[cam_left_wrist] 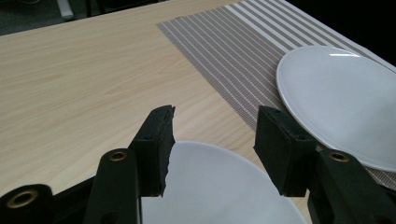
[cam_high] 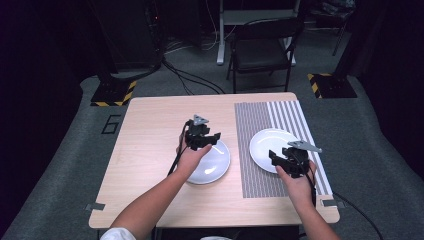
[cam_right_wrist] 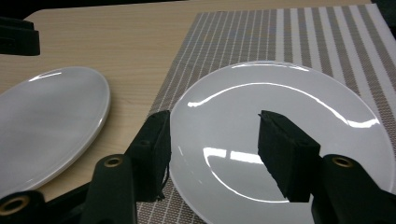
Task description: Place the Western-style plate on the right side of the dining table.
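1. The left gripper (cam_high: 204, 136) hangs over the far edge of the left plate (cam_high: 210, 162). In the left gripper view its jaws stand apart with nothing between them; the left plate (cam_left_wrist: 219, 186) lies below them, and I see no pad touching it.

2. The right gripper (cam_high: 286, 156) sits at the near rim of the right plate (cam_high: 272, 142). In the right gripper view its jaws are also parted and grip nothing; the left pad (cam_right_wrist: 156, 149) lines up with the edge of the right plate (cam_right_wrist: 280, 140), but whether it touches I cannot tell.

3. The left plate rests on the bare table (cam_high: 150, 145), just beside the striped mat (cam_high: 260, 130). The right plate lies on the mat, near the other plate but apart from it.

4. Both plates look like glazed white ceramic: stiff, fairly heavy for their size, slick and breakable.

5. The rim is the only place to take hold, one pad above and one below. A shallow bite on the glaze would likely slip, so the jaws should go deep over the edge, and the plate should stay level when lifted.
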